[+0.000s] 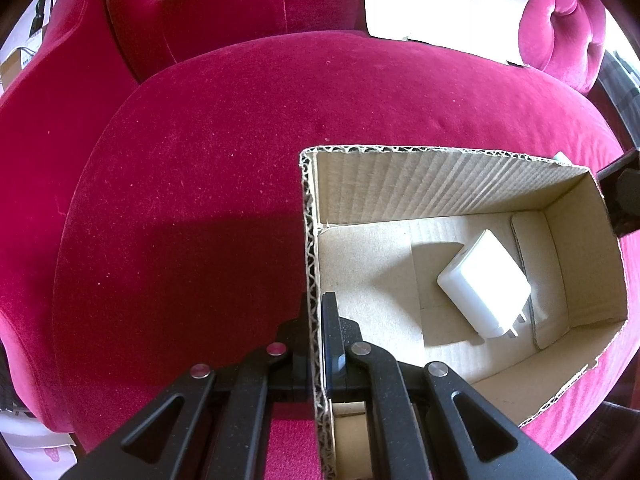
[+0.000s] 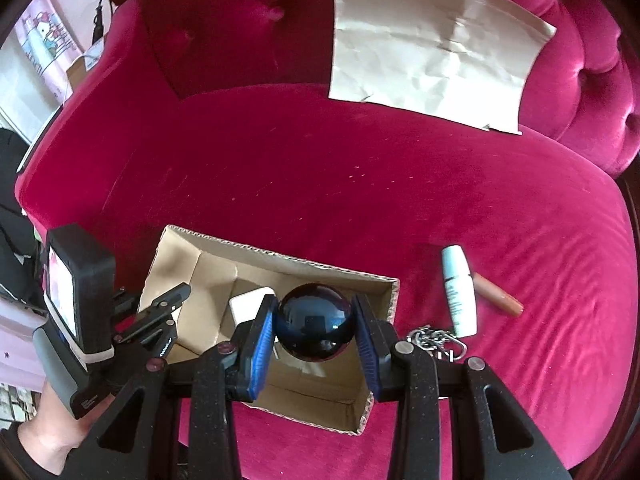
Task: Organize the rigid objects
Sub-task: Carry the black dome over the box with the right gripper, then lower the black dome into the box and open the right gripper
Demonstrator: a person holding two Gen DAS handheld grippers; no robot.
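Steadying the cardboard box (image 2: 276, 264) on the red seat, the left gripper (image 1: 316, 320) pinches its wall, jaws fully closed. Right of it, the right gripper (image 2: 314, 332) points steeply down over the box, clamping a glossy dark ball (image 2: 314, 322) above a white charger (image 1: 484, 284). Next move, probably: lower, then release.

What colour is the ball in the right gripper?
Glossy black ball, best seen in the right wrist view.
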